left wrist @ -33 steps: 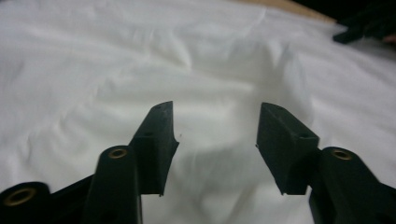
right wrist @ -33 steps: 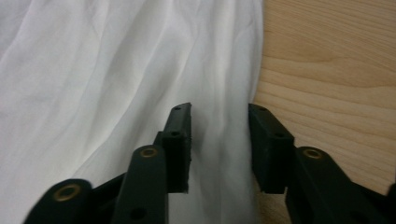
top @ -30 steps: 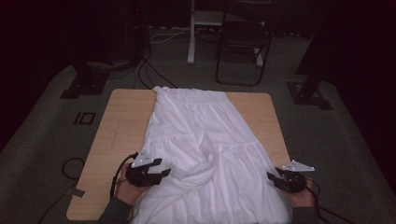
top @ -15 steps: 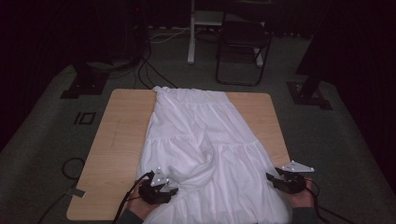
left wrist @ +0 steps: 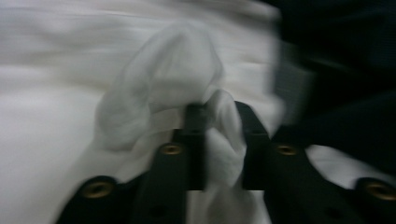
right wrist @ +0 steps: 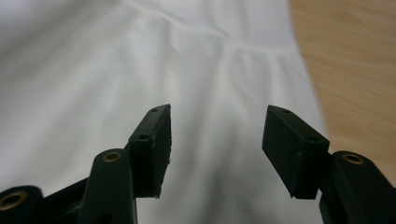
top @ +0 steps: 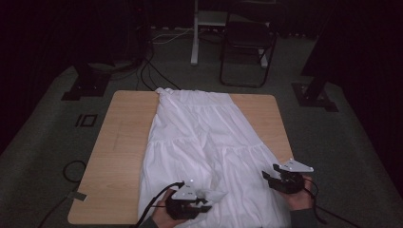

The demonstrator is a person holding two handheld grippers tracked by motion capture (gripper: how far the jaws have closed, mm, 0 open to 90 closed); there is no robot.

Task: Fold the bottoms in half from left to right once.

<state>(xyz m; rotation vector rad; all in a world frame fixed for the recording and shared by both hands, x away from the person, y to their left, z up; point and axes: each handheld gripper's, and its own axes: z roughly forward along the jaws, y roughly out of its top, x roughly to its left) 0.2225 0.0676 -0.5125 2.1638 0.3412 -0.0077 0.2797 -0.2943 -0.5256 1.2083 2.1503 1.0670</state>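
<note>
White skirt [top: 204, 142] lies flat lengthwise on wooden desk [top: 119, 142], waistband at far edge, hem hanging off near edge. L claw [top: 202, 205] at near hem, left of centre: jaws just closed in, clenched on a bunched fold of fabric [left wrist: 219, 140]. R claw [right wrist: 215, 140] over skirt's near right edge, jaws just been opening; released, nothing between them.

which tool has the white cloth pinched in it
The left tool: a fold of the white cloth is bunched between its jaws. The right tool is open, nothing between.
</note>
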